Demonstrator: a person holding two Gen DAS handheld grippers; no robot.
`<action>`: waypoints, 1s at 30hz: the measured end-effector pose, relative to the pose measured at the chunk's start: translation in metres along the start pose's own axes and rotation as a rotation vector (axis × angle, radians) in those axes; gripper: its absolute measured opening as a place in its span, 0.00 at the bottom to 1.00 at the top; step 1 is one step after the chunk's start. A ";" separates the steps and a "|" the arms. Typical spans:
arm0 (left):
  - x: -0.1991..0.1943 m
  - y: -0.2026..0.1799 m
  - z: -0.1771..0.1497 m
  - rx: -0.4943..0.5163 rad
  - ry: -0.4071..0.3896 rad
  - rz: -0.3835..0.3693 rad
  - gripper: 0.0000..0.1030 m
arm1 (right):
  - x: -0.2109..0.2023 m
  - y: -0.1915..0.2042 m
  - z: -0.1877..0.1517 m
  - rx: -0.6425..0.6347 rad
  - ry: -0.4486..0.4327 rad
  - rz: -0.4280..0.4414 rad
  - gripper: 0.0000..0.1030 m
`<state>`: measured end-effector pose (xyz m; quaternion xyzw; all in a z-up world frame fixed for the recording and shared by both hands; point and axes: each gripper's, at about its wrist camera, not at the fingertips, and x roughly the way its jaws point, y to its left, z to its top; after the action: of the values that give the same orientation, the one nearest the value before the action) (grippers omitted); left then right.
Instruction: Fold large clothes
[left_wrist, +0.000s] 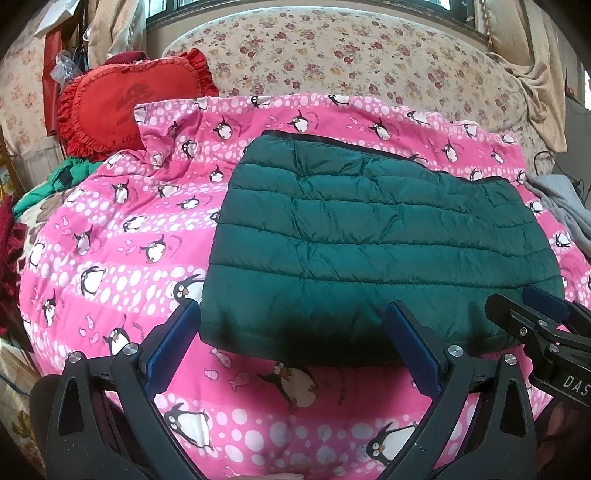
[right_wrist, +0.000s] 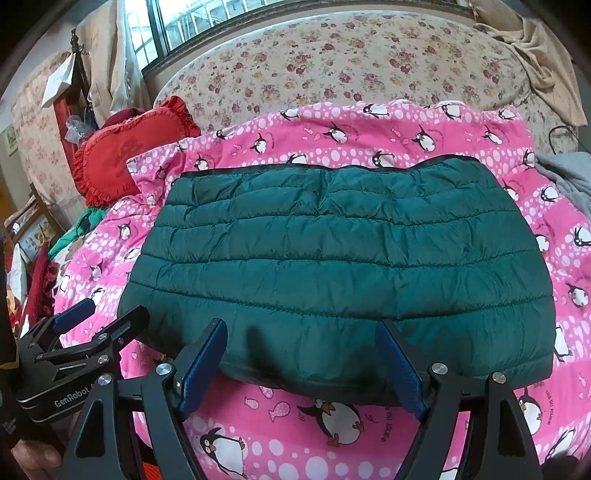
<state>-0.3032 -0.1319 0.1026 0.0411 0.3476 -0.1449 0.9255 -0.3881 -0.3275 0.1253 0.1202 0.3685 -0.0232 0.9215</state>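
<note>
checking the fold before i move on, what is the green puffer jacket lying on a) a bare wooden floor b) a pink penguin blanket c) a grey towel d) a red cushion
b, the folded green jacket rests flat on the pink penguin blanket, which shows on all sides of it.

Setting: a home bedroom. A bed with a flowered sheet (right_wrist: 332, 55) carries a pink penguin-print blanket (left_wrist: 110, 229) and a red frilled pillow (left_wrist: 122, 99). A window (right_wrist: 207, 22) sits behind the bed, with beige curtains (right_wrist: 110, 62) beside it. Loose clothes lie around the edges: green cloth (left_wrist: 55, 181) at the left, grey cloth (left_wrist: 565, 206) at the right.
</note>
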 end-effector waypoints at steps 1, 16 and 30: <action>0.000 0.000 0.000 0.000 0.000 0.001 0.98 | 0.000 0.000 0.000 0.002 0.000 0.003 0.78; 0.000 -0.002 -0.002 -0.002 0.010 -0.003 0.97 | 0.000 0.001 -0.001 0.011 0.000 0.002 0.78; 0.000 -0.002 -0.004 -0.002 0.014 -0.005 0.97 | 0.004 0.004 -0.002 0.009 0.011 0.006 0.78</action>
<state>-0.3065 -0.1332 0.0994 0.0404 0.3545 -0.1464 0.9227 -0.3857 -0.3228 0.1217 0.1255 0.3732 -0.0215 0.9190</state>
